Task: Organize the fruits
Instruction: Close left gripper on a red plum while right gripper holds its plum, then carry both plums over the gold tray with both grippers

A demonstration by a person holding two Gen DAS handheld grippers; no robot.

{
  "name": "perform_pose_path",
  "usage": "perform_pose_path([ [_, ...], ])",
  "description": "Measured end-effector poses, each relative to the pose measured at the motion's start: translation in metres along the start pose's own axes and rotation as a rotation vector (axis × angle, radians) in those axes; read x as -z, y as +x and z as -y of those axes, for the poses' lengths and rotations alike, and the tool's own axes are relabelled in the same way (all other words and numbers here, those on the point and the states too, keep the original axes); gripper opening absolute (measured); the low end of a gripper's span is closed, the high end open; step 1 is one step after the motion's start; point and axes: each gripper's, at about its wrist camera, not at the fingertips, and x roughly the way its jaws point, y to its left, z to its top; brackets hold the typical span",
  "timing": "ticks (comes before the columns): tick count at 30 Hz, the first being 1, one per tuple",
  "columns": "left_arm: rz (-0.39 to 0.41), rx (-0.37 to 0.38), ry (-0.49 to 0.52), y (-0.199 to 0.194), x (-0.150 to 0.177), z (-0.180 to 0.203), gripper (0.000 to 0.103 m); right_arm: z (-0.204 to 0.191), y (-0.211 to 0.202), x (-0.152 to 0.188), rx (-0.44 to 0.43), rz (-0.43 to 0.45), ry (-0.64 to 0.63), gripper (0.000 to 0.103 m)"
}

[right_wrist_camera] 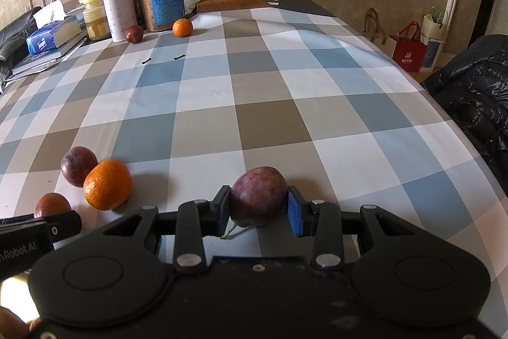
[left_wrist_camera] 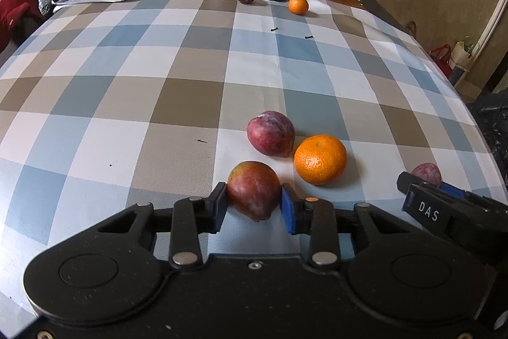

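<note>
Both claws tilt downward, each clamped on a plum: left gripper [left_wrist_camera: 254, 204] grips one [left_wrist_camera: 253, 189], right gripper [right_wrist_camera: 257, 207] another [right_wrist_camera: 257, 199]. Four plums, two tangerines counted; loose plum [left_wrist_camera: 270, 133] and tangerine [left_wrist_camera: 320, 159] at one o'clock on the checked tablecloth [left_wrist_camera: 158, 84].

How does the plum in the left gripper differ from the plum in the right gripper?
The reddish plum with a yellow-orange patch in the left gripper is lighter; the dark purple plum in the right gripper is evenly dark. A green stem shows under the purple one only. Both are gripped at table level.
</note>
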Motion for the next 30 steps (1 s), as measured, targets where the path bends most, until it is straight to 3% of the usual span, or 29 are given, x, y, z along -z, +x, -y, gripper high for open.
perform_pose_path([
  [11,-0.005,0.094,-0.115,-0.001,-0.005,-0.017,0.044,0.010,0.000,-0.003,-0.037,-0.011,0.055,0.038],
  [18,0.085,0.007,-0.085,-0.011,-0.008,-0.009,0.044,0.021,0.001,-0.007,-0.088,-0.019,0.133,0.038],
  [30,0.082,-0.018,-0.071,-0.050,-0.009,-0.015,0.044,0.019,-0.021,-0.010,-0.141,0.035,0.114,0.038],
])
